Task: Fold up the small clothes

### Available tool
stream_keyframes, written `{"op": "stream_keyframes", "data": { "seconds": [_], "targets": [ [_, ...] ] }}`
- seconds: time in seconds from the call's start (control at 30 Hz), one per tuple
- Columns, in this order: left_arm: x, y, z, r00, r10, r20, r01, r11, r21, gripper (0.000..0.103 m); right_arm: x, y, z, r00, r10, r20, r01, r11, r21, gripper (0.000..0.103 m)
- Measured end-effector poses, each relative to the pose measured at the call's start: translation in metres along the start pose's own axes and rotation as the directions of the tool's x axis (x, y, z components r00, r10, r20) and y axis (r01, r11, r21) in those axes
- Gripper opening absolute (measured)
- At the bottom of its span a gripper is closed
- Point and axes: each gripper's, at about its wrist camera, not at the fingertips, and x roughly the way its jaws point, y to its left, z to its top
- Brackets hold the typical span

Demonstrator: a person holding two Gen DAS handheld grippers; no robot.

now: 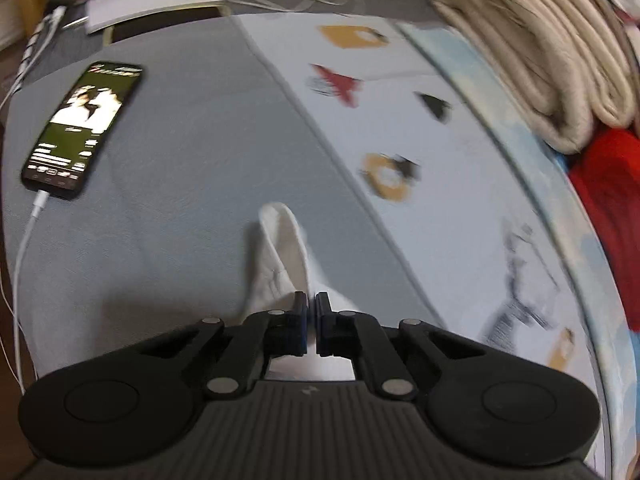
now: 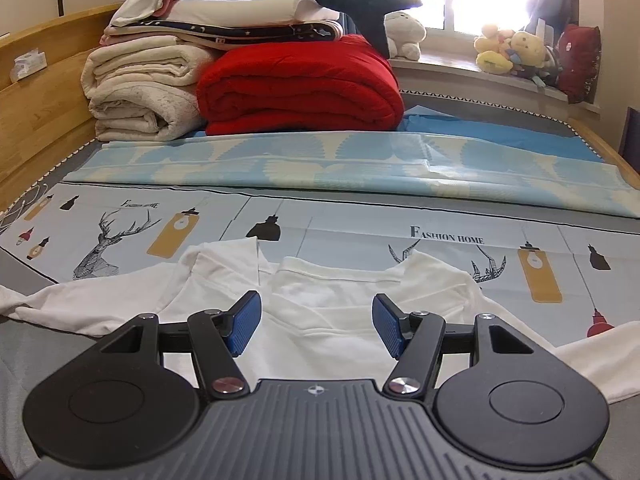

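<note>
Nearest in the left wrist view, the left gripper is pinching a fold of the small white cotton shirt, its black jaws pressed almost together on the cloth. The sleeve end is standing up beyond the fingertips as a soft loop, which suggests the cloth is being lifted clear of the bed so that it can be carried over the body of the garment. The picture is smeared, so how much fabric is caught is hard to tell.

In the right wrist view, the right gripper is hovering with its blue ribbed pads spread wide and nothing between them. It is sitting low over the shirt's chest, just short of the collar, probably waiting to pin or take the other side.

The shirt itself is lying flat, front up, across the grey bedsheet and onto the pale blue printed sheet with deer, bottles and lettering, its sleeves reaching out to both sides. That spread-out lie is giving a level base for folding.

Farther left, a black smartphone with a lit screen is resting on the grey sheet, plugged into a white charging cable, well apart from the work. At the far end, a rolled red quilt and stacked cream blankets are piled against the wooden headboard.
</note>
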Motion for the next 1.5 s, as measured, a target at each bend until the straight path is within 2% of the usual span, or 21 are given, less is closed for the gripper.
{"op": "stream_keyframes", "data": {
  "seconds": [0.17, 0.23, 0.3, 0.37, 0.4, 0.47, 0.5, 0.53, 0.57, 0.6, 0.67, 0.7, 0.77, 0.8, 0.9, 1.03, 1.1, 1.13, 1.23, 1.33, 1.5],
  "targets": [
    [-0.028, -0.106, -0.056, 0.988, -0.145, -0.056, 0.151, 0.979, 0.135, 0.004, -0.004, -0.006, 0.000, 1.000, -0.012, 0.003, 0.012, 1.000, 0.029, 0.064],
    [-0.036, -0.155, -0.092, 0.966, -0.234, -0.111, 0.250, 0.952, 0.175, 0.003, -0.006, -0.008, -0.001, 1.000, -0.021, 0.006, 0.021, 0.999, 0.035, 0.064],
    [-0.042, -0.203, -0.134, 0.927, -0.327, -0.186, 0.362, 0.908, 0.212, 0.003, -0.008, -0.012, -0.003, 0.999, -0.040, 0.004, 0.040, 0.999, 0.036, 0.064],
    [-0.049, -0.252, -0.182, 0.851, -0.435, -0.295, 0.508, 0.824, 0.250, 0.004, -0.011, -0.019, -0.004, 0.998, -0.055, -0.006, 0.055, 0.997, 0.061, 0.064],
    [-0.054, -0.277, -0.205, 0.793, -0.482, -0.372, 0.589, 0.763, 0.267, 0.006, -0.012, -0.024, -0.005, 0.998, -0.058, -0.009, 0.059, 0.995, 0.082, 0.064],
    [-0.068, -0.319, -0.240, 0.650, -0.548, -0.527, 0.738, 0.619, 0.268, 0.016, -0.014, -0.034, -0.007, 0.998, -0.067, -0.018, 0.068, 0.990, 0.122, 0.064],
    [-0.079, -0.331, -0.248, 0.618, -0.575, -0.537, 0.773, 0.569, 0.280, 0.024, -0.014, -0.038, -0.008, 0.997, -0.072, -0.020, 0.074, 0.988, 0.136, 0.064],
    [-0.092, -0.336, -0.252, 0.624, -0.603, -0.496, 0.778, 0.542, 0.318, 0.031, -0.015, -0.043, -0.009, 0.997, -0.078, -0.020, 0.080, 0.986, 0.149, 0.064],
    [-0.102, -0.339, -0.253, 0.640, -0.620, -0.453, 0.768, 0.523, 0.369, 0.031, -0.015, -0.048, -0.010, 0.996, -0.086, -0.022, 0.089, 0.983, 0.160, 0.064],
    [-0.109, -0.340, -0.253, 0.667, -0.617, -0.419, 0.743, 0.509, 0.433, 0.031, -0.015, -0.052, -0.011, 0.995, -0.094, -0.026, 0.097, 0.981, 0.167, 0.064],
    [-0.114, -0.340, -0.254, 0.727, -0.573, -0.378, 0.679, 0.522, 0.516, 0.031, -0.015, -0.060, -0.014, 0.994, -0.101, -0.036, 0.106, 0.977, 0.186, 0.064],
    [-0.114, -0.337, -0.251, 0.768, -0.535, -0.351, 0.631, 0.542, 0.555, 0.031, -0.015, -0.064, -0.016, 0.994, -0.098, -0.042, 0.105, 0.975, 0.198, 0.064],
    [-0.115, -0.331, -0.244, 0.825, -0.478, -0.301, 0.552, 0.568, 0.610, 0.031, -0.013, -0.070, -0.017, 0.995, -0.082, -0.049, 0.091, 0.970, 0.224, 0.063],
    [-0.116, -0.327, -0.240, 0.846, -0.458, -0.273, 0.517, 0.579, 0.631, 0.031, -0.012, -0.073, -0.017, 0.996, -0.070, -0.052, 0.080, 0.968, 0.238, 0.059],
    [-0.112, -0.316, -0.224, 0.889, -0.411, -0.201, 0.425, 0.578, 0.697, 0.030, -0.001, -0.079, -0.018, 0.996, 0.026, -0.080, 0.000, 0.951, 0.308, 0.021],
    [-0.091, -0.277, -0.209, 0.921, -0.383, -0.068, 0.301, 0.592, 0.748, 0.026, 0.024, -0.073, -0.019, 0.984, 0.130, -0.118, -0.077, 0.925, 0.372, 0.020],
    [-0.068, -0.264, -0.202, 0.963, -0.259, -0.073, 0.223, 0.621, 0.752, 0.019, 0.041, -0.063, -0.022, 0.970, 0.188, -0.153, -0.117, 0.915, 0.387, 0.020],
    [-0.060, -0.259, -0.196, 0.970, -0.235, -0.065, 0.204, 0.642, 0.739, 0.019, 0.051, -0.057, -0.024, 0.964, 0.202, -0.175, -0.120, 0.912, 0.392, 0.021],
    [-0.042, -0.248, -0.176, 0.976, -0.209, -0.066, 0.192, 0.669, 0.718, 0.019, 0.082, -0.043, -0.035, 0.942, 0.224, -0.250, -0.103, 0.901, 0.420, 0.040],
    [-0.020, -0.237, -0.162, 0.991, -0.120, -0.064, 0.131, 0.711, 0.691, 0.019, 0.109, -0.033, -0.043, 0.914, 0.267, -0.304, -0.112, 0.888, 0.446, 0.044],
    [-0.011, -0.221, -0.140, 0.993, -0.105, -0.054, 0.115, 0.759, 0.641, 0.019, 0.142, -0.019, -0.058, 0.883, 0.278, -0.377, -0.076, 0.879, 0.470, 0.046]
  ]
}}
